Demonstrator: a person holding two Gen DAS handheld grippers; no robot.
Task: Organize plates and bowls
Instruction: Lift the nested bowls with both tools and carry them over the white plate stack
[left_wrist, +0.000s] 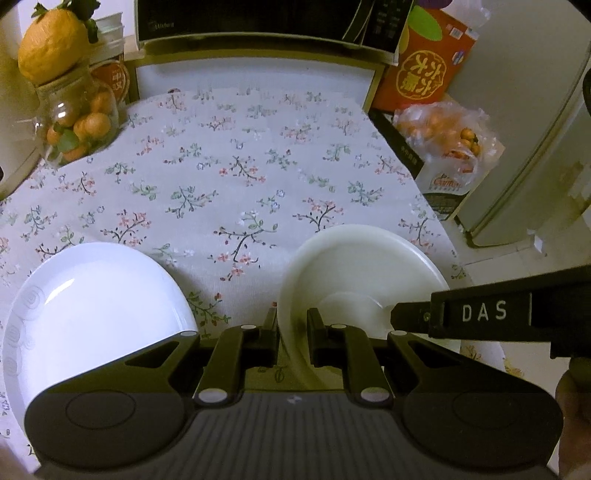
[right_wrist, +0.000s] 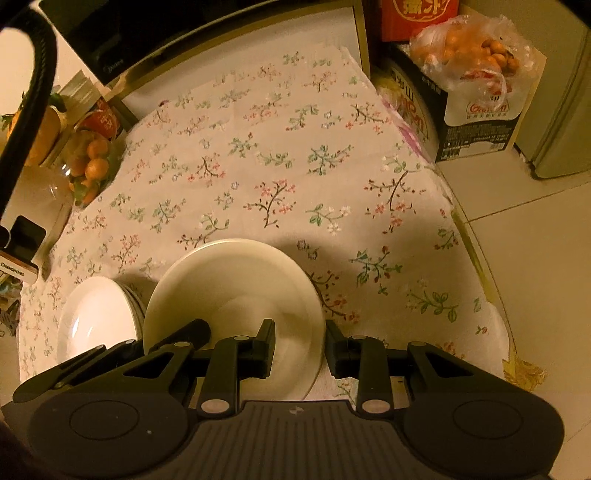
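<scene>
A cream plate (left_wrist: 354, 262) is tilted above the floral tablecloth (left_wrist: 236, 177). My left gripper (left_wrist: 293, 332) has its jaws on either side of the plate's left rim and looks shut on it. My right gripper (right_wrist: 300, 345) straddles the plate's (right_wrist: 236, 280) right rim with a visible gap, open; it shows in the left wrist view (left_wrist: 487, 314) as a black bar marked DAS. A white plate (left_wrist: 96, 302) with a swirl pattern lies to the left; in the right wrist view (right_wrist: 96, 317) it tops a small stack.
A glass jar of small oranges (left_wrist: 79, 122) stands at the back left. A microwave (left_wrist: 258, 18) is at the back. Boxes and a bag of oranges (left_wrist: 439, 136) sit off the table's right edge. A phone (right_wrist: 22, 240) lies at the left.
</scene>
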